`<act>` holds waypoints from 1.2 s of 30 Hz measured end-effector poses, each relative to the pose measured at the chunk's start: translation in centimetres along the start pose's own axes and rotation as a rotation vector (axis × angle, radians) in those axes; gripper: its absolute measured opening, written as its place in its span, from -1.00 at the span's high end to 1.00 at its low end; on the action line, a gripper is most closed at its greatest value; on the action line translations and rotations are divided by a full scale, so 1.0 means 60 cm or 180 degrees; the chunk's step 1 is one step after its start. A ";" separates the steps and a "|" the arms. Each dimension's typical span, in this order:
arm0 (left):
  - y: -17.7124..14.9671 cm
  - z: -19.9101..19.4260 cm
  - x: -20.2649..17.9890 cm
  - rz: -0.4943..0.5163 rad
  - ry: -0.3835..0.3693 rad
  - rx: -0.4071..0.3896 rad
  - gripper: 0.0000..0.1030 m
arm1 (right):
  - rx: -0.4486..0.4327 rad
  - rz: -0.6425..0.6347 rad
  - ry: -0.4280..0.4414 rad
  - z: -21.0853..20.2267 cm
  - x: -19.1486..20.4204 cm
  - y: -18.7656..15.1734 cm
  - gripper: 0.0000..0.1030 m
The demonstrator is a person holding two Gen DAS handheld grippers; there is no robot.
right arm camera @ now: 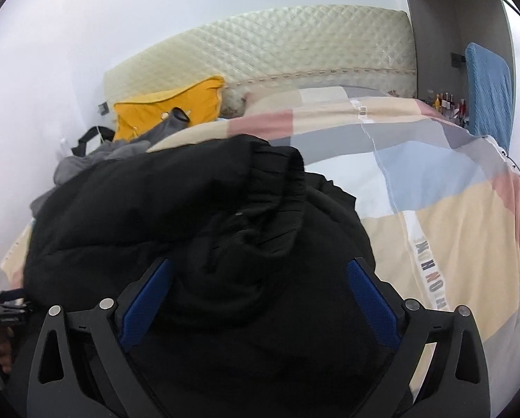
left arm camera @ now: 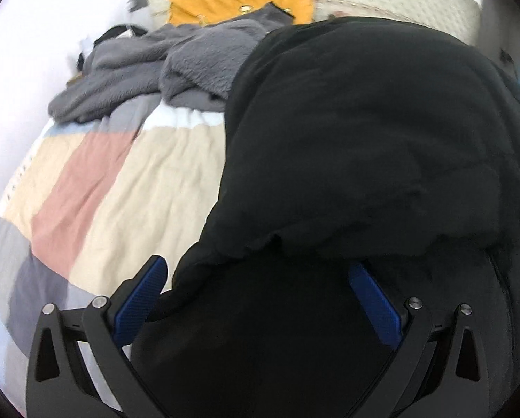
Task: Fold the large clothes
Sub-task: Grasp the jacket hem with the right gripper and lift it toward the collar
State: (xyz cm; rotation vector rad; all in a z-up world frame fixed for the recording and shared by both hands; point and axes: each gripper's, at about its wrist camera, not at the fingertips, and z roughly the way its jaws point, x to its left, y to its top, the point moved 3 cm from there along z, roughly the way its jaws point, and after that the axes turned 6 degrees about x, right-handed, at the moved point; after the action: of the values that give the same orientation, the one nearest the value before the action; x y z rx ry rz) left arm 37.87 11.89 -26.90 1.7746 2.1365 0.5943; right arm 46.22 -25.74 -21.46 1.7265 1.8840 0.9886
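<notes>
A bulky black padded jacket (left arm camera: 364, 139) lies on the bed and fills the right half of the left wrist view. It also fills the middle of the right wrist view (right arm camera: 176, 209), with a ribbed cuff or hem (right arm camera: 277, 174) bunched on top. My left gripper (left arm camera: 260, 271) is open, its blue-padded fingers wide apart with black fabric between them. My right gripper (right arm camera: 260, 268) is open too, fingers wide apart around the jacket's folds. Whether either pad presses the cloth is unclear.
The bed has a patchwork duvet (left arm camera: 127, 188) in beige, pink, grey and blue (right arm camera: 451, 216). A grey fleece garment (left arm camera: 148, 69) lies crumpled behind the jacket. A yellow pillow (right arm camera: 169, 108) leans on a cream quilted headboard (right arm camera: 277, 41). A blue chair back (right arm camera: 489, 87) stands at right.
</notes>
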 end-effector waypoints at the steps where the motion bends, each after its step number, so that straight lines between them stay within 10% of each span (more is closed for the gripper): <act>1: 0.002 0.002 0.003 -0.0055 -0.0004 0.0007 -1.00 | 0.0007 0.0024 0.0063 0.004 -0.002 0.003 -0.77; 12: 0.030 0.009 0.049 -0.0632 -0.0049 -0.0295 -1.00 | -0.0040 -0.0010 0.0458 0.006 0.041 0.019 0.66; 24: 0.034 -0.013 0.070 -0.0791 -0.0015 -0.0515 -1.00 | -0.0552 -0.0114 0.0284 -0.124 0.082 0.045 0.74; 36: 0.035 -0.014 0.051 -0.0647 -0.0061 -0.0583 -1.00 | 0.0090 -0.0032 -0.0172 0.002 0.024 -0.015 0.71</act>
State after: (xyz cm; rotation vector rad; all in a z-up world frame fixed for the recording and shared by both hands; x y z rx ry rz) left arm 38.66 15.09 -25.04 1.4415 2.1397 0.6915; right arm 45.47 -24.28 -21.98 1.7404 1.8795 0.9066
